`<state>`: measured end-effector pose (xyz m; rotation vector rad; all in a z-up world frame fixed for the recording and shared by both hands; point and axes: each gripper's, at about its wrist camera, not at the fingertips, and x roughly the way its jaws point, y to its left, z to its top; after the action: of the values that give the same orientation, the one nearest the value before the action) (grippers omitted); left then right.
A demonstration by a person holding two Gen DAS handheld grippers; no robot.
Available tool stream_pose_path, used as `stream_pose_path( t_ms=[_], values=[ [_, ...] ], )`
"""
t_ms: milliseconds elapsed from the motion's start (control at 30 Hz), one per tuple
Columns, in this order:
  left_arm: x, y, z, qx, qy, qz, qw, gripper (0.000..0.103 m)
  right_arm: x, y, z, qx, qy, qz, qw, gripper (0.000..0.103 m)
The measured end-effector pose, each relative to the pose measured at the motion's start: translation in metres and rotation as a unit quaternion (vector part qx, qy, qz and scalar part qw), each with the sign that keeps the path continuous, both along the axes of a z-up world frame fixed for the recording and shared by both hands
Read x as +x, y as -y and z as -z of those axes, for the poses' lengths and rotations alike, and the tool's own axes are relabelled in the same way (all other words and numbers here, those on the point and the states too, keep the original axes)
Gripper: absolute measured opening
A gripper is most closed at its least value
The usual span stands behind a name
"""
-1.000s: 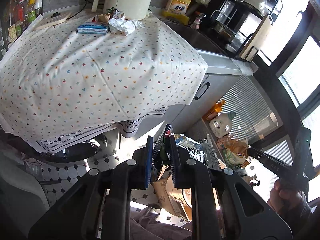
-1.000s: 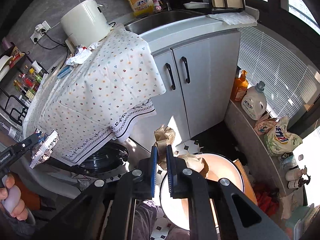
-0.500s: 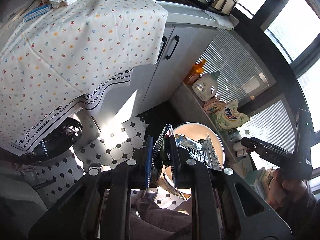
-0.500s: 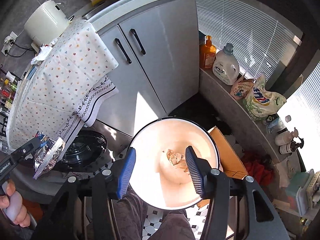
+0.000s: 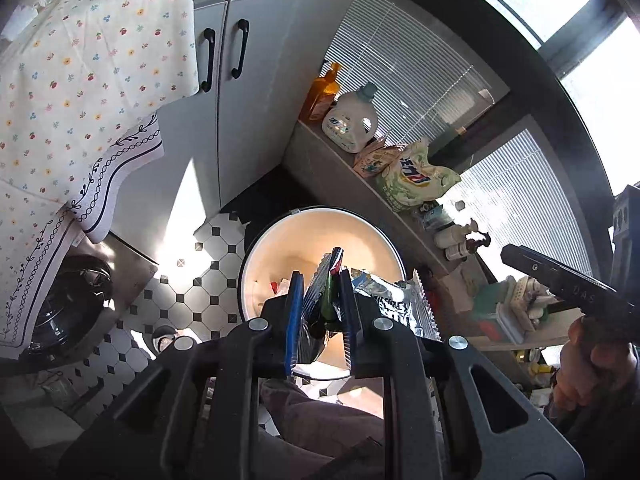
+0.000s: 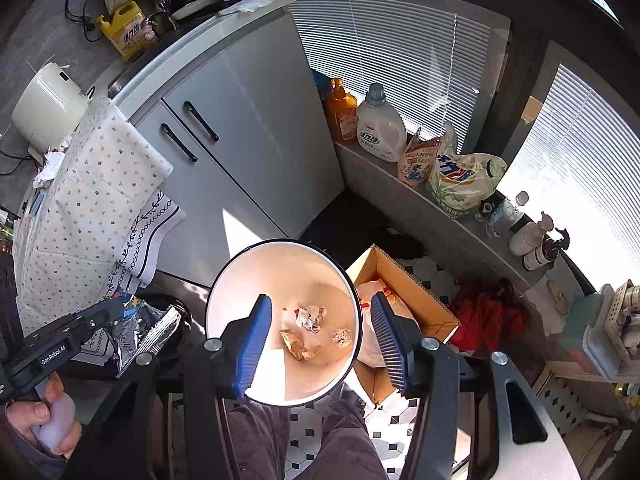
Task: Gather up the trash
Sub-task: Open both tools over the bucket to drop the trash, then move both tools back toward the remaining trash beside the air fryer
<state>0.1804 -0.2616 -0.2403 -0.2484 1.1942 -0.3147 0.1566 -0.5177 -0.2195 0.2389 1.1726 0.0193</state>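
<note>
A round white bin (image 6: 280,264) stands on the tiled floor and holds crumpled paper (image 6: 310,316), a brown scrap (image 6: 298,344) and a foil ball (image 6: 342,336). My right gripper (image 6: 320,298) hangs open above it with nothing between its blue pads. My left gripper (image 5: 320,276) points down over the same bin (image 5: 304,236). A silver and blue snack wrapper (image 5: 384,300) is pinched between its jaws, which are opening. In the right wrist view, that left gripper (image 6: 116,308) and its wrapper (image 6: 148,328) sit left of the bin.
An open cardboard box (image 6: 400,280) stands right of the bin. Grey cabinet doors (image 6: 240,140) and a table with a flowered cloth (image 6: 88,208) lie behind and left. A ledge (image 6: 420,208) carries detergent bottles and bags. A black pot (image 5: 72,292) sits on the floor. The person's legs (image 6: 320,440) are below.
Both grippers swung from the table to over the bin. The right gripper went from shut to open, and a brown scrap now lies in the bin. The left one still carries the wrapper.
</note>
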Motion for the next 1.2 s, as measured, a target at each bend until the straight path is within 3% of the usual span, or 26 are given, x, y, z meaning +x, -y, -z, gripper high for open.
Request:
stream_pose_path(
  t_ms=[67,100,367,600,933,1200],
  values=[
    [0.001,0.009,-0.003,-0.008,0.003,0.007,0.9999,0.043,-0.004,0.005,-0.003,-0.005,0.003,0.005,1.0,0.051],
    [0.0,0.013,-0.004,-0.005,0.007,0.008,0.9999,0.048,-0.005,0.007,-0.004,-0.005,0.005,0.008,1.0,0.051],
    [-0.006,-0.013,-0.021,0.006,0.024,-0.024,0.9994,0.069,0.002,-0.008,-0.015,0.009,0.024,-0.012,1.0,0.053],
    [-0.014,-0.084,-0.057,0.038,0.073,-0.113,0.9903,0.078,0.019,-0.062,-0.039,0.025,0.067,-0.076,0.995,0.068],
    [-0.043,-0.187,-0.112,0.072,0.133,-0.23,0.9613,0.088,0.053,-0.16,-0.079,0.047,0.108,-0.174,0.978,0.075],
    [-0.065,-0.257,-0.135,0.086,0.15,-0.295,0.9397,0.096,0.075,-0.248,-0.108,0.059,0.14,-0.235,0.96,0.086]
  ],
)
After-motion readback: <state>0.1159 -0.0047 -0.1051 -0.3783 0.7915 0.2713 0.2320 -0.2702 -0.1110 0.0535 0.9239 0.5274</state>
